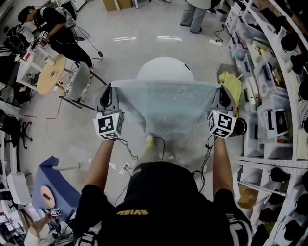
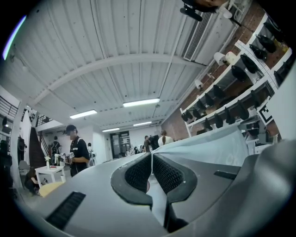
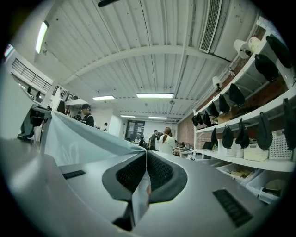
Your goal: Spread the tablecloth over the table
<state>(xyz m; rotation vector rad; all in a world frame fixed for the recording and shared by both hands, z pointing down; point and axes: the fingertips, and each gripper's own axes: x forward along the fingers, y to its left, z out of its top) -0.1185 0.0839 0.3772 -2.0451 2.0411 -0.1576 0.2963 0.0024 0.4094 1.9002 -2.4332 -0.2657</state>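
Observation:
A pale, see-through tablecloth [image 1: 166, 103] hangs stretched between my two grippers, held up in the air in front of me. Its top edge runs straight from the left gripper [image 1: 109, 91] to the right gripper [image 1: 220, 92]. The cloth sags down toward my feet. Beyond it, partly covered, is a round white table [image 1: 164, 68]. In the left gripper view the left gripper [image 2: 151, 156] is shut on a corner of the tablecloth [image 2: 217, 146]. In the right gripper view the right gripper [image 3: 146, 155] pinches the other corner of the tablecloth [image 3: 78, 141].
Shelving [image 1: 269, 110] packed with boxes and dark items runs along the right. A chair [image 1: 79, 81] and a small round wooden table [image 1: 50, 73] stand to the left, with a person [image 1: 53, 24] beside them. Another person [image 1: 195, 14] stands at the far end. Cables [image 1: 130, 153] lie on the floor.

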